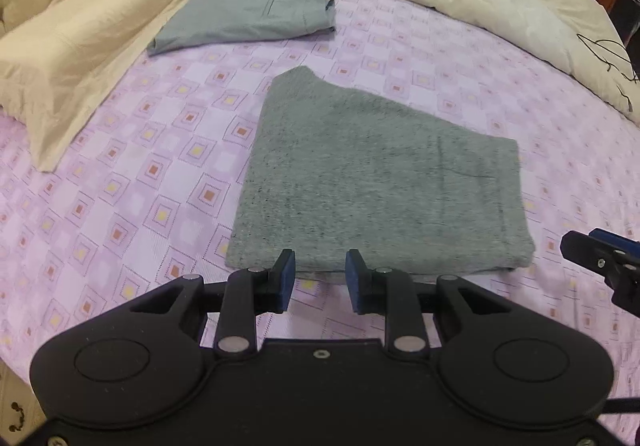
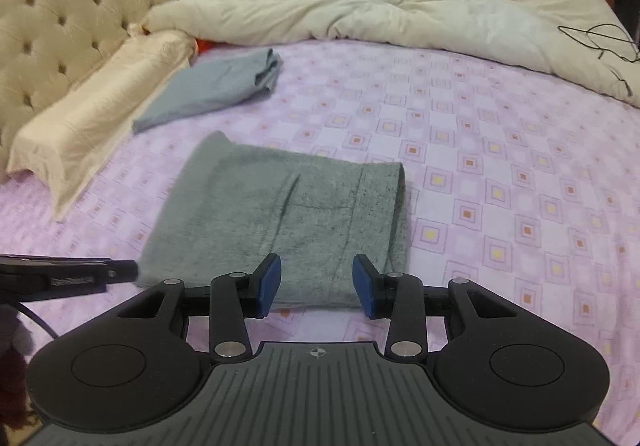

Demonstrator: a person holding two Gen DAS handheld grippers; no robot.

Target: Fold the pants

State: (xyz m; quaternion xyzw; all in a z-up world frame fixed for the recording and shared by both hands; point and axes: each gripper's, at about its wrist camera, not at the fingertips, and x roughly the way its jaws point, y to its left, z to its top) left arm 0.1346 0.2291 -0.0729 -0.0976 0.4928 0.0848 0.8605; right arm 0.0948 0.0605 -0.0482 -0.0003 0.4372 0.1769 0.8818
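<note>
Soft, even indoor light falls over the bed sheet (image 1: 120, 206) in both views, with no glare and no single visible source; only a faint shadow sits under the near edge of the folded grey pants (image 1: 372, 186); both fisheye pictures bend strongly toward the corners, curving the bed's edge; the right view is slightly smeared along its left side, around the pillow (image 2: 92, 114); the top right corners are dim.

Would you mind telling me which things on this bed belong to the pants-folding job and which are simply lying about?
Part of the job:
- grey pants, folded, nearest the grippers
- left gripper, open
- right gripper, open

Lying about:
- blue-grey folded garment, farther back
- cream pillow
- white duvet
- black wire hanger
- tufted headboard
</note>
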